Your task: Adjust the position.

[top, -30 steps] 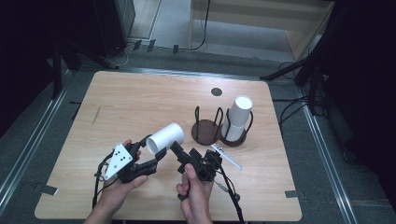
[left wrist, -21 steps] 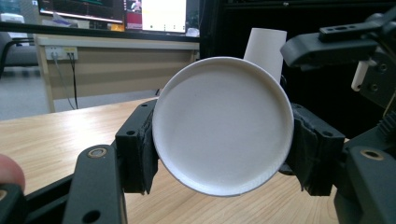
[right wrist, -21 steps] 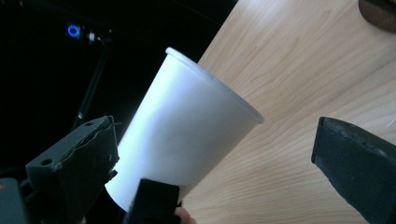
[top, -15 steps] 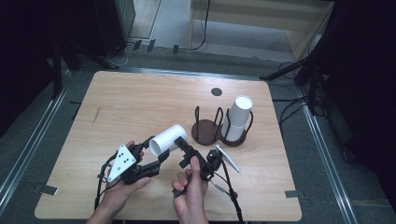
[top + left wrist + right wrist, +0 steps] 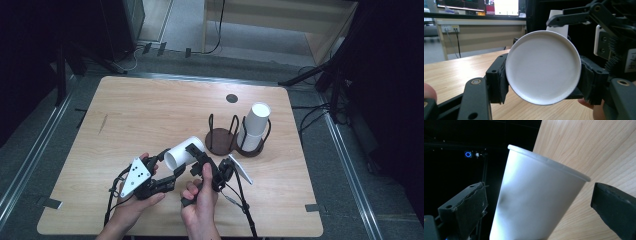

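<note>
**White paper cup held over the lower middle of the table**

We are finding the white paper cup (image 5: 182,152) lying on its side in the lower middle of the high view, above the wooden table (image 5: 150,115). The left gripper (image 5: 167,167) is clamping it: in the left gripper view the cup's round base (image 5: 543,67) is facing the camera, and both black pads (image 5: 501,80) are pressing on its wall, one at each side.

The right gripper (image 5: 197,156) is sitting just right of the cup in the high view. In the right gripper view the cup (image 5: 536,200) is standing between the two jaws, rim toward the upper part of the frame. We are seeing a gap between the right-hand jaw and the cup wall, and the left-hand pad (image 5: 471,207) is standing beside the wall with dark space showing; these jaws are parted and not pressing on the cup.

Right of centre in the high view we are noting a dark two-seat wire holder (image 5: 222,137). Its left seat is bare; its right seat is carrying a second white cup (image 5: 255,125), upright. Both hands are entering from the bottom edge.
</note>
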Action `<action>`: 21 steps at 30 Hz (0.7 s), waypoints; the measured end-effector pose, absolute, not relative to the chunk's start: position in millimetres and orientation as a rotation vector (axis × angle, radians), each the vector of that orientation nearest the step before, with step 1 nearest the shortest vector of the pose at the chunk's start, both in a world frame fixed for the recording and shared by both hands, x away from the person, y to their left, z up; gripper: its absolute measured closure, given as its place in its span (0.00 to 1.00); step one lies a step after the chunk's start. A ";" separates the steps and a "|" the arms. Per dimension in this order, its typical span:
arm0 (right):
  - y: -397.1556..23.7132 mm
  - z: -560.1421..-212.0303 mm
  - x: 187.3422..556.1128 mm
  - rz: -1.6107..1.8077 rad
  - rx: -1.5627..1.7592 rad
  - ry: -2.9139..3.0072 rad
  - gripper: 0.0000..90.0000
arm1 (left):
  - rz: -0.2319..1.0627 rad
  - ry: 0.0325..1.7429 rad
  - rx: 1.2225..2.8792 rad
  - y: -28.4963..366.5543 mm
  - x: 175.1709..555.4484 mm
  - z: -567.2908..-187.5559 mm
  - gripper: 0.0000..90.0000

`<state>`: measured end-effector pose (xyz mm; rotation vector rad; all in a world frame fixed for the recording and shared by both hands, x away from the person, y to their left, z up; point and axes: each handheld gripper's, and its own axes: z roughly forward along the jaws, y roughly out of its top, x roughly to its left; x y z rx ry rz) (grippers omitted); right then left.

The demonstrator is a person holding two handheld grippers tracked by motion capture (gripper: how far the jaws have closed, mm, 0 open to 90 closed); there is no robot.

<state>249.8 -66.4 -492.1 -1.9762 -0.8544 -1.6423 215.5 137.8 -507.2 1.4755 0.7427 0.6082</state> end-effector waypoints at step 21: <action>-64.7 -504.0 260.5 -1.573 -1.945 -0.759 0.14 | 0.603 0.724 1.496 133.9 214.3 -509.1 0.39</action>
